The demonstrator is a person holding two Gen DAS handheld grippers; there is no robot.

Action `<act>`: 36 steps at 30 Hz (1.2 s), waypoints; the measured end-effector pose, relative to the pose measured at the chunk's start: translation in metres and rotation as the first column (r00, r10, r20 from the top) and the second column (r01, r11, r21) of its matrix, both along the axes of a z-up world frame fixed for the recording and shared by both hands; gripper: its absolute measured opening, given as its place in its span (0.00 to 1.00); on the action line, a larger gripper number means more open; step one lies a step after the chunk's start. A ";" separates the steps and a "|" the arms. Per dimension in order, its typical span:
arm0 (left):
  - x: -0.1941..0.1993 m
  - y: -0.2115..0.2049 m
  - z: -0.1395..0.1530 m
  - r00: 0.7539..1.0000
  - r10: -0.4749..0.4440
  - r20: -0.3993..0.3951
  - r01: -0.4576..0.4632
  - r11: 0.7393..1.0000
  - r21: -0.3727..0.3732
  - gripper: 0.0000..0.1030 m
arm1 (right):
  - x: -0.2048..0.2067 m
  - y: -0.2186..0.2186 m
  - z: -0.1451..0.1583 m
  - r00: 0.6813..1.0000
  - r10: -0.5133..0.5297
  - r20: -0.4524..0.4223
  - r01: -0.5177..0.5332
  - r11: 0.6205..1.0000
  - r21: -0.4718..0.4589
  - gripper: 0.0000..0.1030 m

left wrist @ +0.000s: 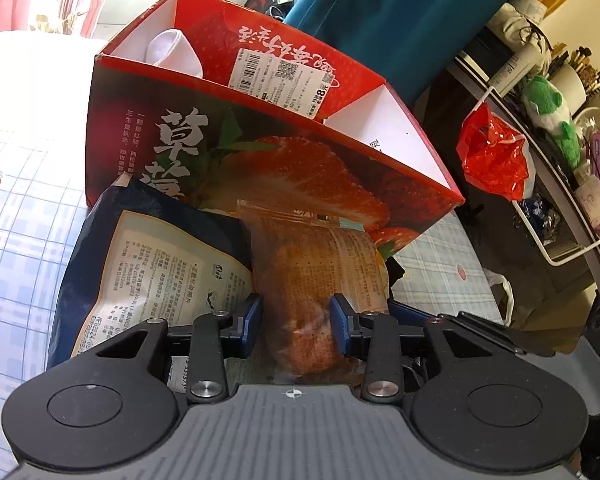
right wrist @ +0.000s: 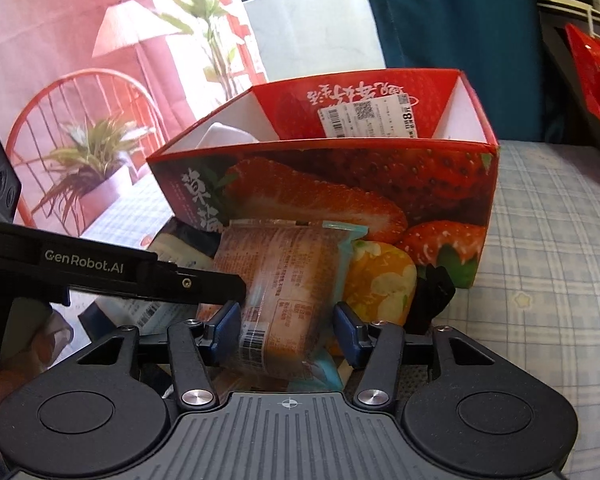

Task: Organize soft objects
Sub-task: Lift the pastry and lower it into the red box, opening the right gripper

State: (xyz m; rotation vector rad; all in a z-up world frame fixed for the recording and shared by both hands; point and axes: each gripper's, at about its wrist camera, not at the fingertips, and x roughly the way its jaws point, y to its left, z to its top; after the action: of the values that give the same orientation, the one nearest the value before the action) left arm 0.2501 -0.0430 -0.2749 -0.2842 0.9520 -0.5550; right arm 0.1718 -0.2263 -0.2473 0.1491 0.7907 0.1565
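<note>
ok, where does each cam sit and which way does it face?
Left wrist: on the left gripper, looking forward and down at a bread packet between its fingers, strawberry box beyond.
Right wrist: on the right gripper, facing the box front; the left gripper and a hand show.
Shared: box, bread packet, checked cloth.

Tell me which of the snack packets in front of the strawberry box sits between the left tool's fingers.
The clear-wrapped brown bread packet sits between the left tool fingers. The dark blue bag lies to its left, and the yellow packet to its right.
</note>
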 end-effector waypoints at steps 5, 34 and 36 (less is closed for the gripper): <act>0.003 -0.002 0.001 1.000 -0.005 -0.009 0.005 1.000 0.006 0.37 | 0.001 -0.005 -0.003 1.000 0.003 -0.008 -0.003 0.999 0.044 0.42; -0.015 0.002 0.088 0.980 -0.041 0.197 0.052 0.997 -0.049 0.34 | -0.007 0.008 0.086 0.974 0.089 0.207 -0.075 0.995 -0.071 0.36; -0.013 -0.002 0.096 0.975 -0.049 0.215 0.059 0.997 -0.041 0.34 | -0.004 0.007 0.093 0.971 0.096 0.221 -0.079 0.993 -0.086 0.36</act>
State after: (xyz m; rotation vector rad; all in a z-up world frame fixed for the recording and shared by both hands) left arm 0.2372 -0.0450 -0.1792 -0.2356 0.7404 -0.6448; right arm 0.1674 -0.2198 -0.1540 0.0224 0.5765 0.2222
